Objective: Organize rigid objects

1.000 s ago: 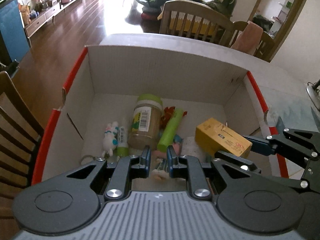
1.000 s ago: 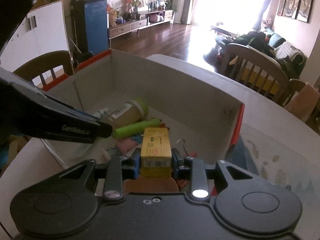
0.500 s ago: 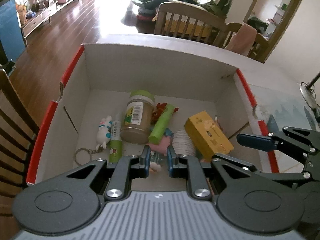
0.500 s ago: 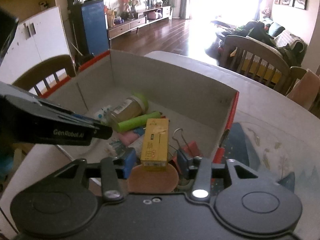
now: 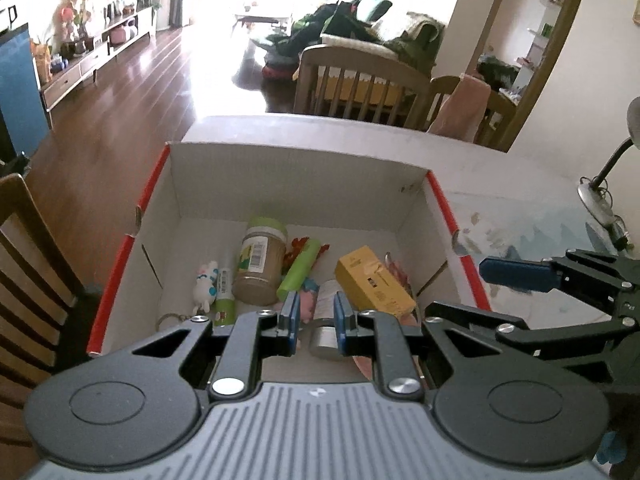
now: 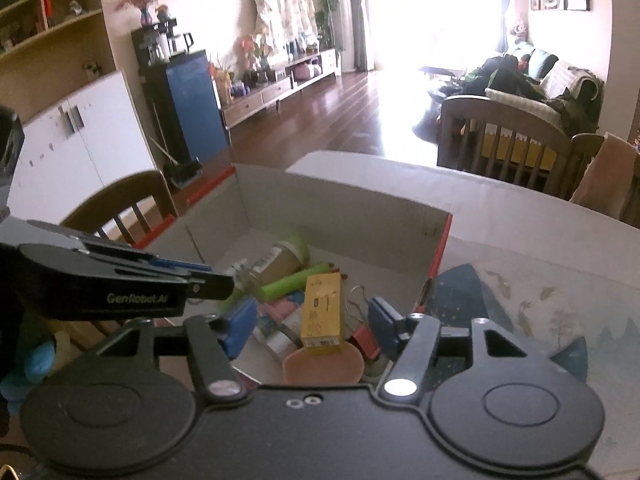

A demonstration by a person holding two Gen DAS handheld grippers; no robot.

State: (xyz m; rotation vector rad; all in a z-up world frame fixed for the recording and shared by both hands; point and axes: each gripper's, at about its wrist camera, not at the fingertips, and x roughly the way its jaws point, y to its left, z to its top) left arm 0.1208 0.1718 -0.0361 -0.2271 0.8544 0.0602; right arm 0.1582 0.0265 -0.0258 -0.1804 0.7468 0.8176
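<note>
Yellow carton (image 5: 374, 283) lies inside the white cardboard box (image 5: 296, 188), at about 3 o'clock from the peanut-butter jar (image 5: 259, 267), with a green tube (image 5: 299, 269) between them. Right gripper (image 6: 308, 324) hangs above the box with its 2 blue pads spread wide and apart from the carton. Left gripper (image 5: 314, 317) hovers at the box's 6 o'clock rim, its jaws narrowly parted and holding nothing.

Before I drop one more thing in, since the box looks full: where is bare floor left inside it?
Bare floor runs along the far wall of the cardboard box, behind the jar, and down the left wall beside the bunny toy. The middle is crowded: jar, green tube, yellow box, silver can overlap.
</note>
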